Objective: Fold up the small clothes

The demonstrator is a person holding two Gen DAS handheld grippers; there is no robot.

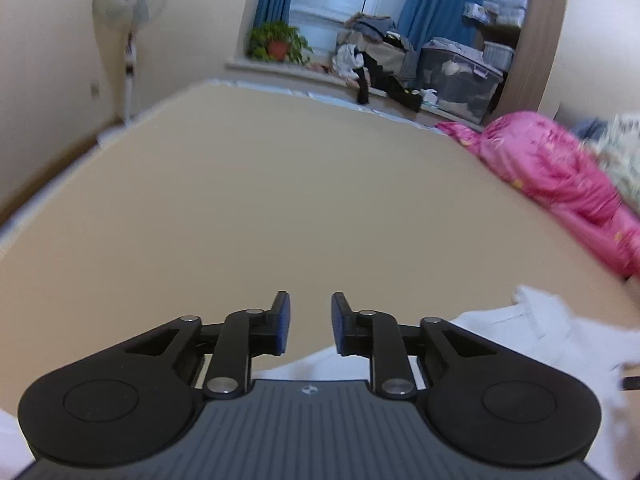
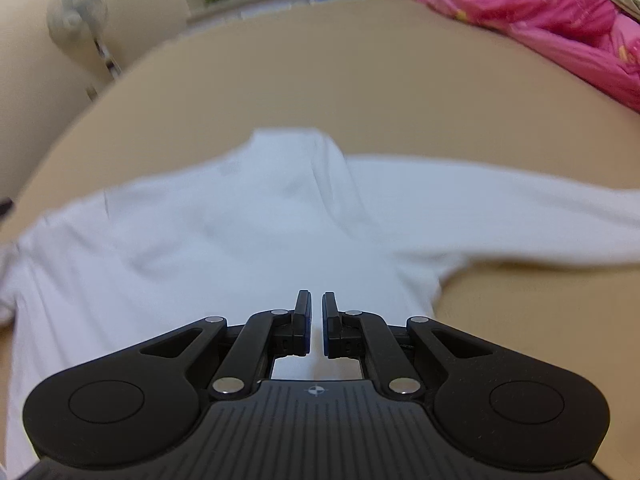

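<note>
A small white long-sleeved top (image 2: 224,232) lies spread flat on the tan surface (image 2: 360,80), collar away from me and one sleeve (image 2: 500,216) stretched to the right. My right gripper (image 2: 316,322) hovers over the shirt's lower body, jaws nearly together with a narrow gap and nothing between them. My left gripper (image 1: 310,324) is open and empty over the tan surface (image 1: 280,200), with part of the white top (image 1: 540,332) under and to its right.
A pink quilt (image 1: 560,176) lies bunched along the right side, also in the right wrist view (image 2: 540,12). A standing fan (image 1: 130,4) is at the far left wall. A potted plant (image 1: 278,42), piled clothes and a storage bin (image 1: 460,76) sit beyond the far edge.
</note>
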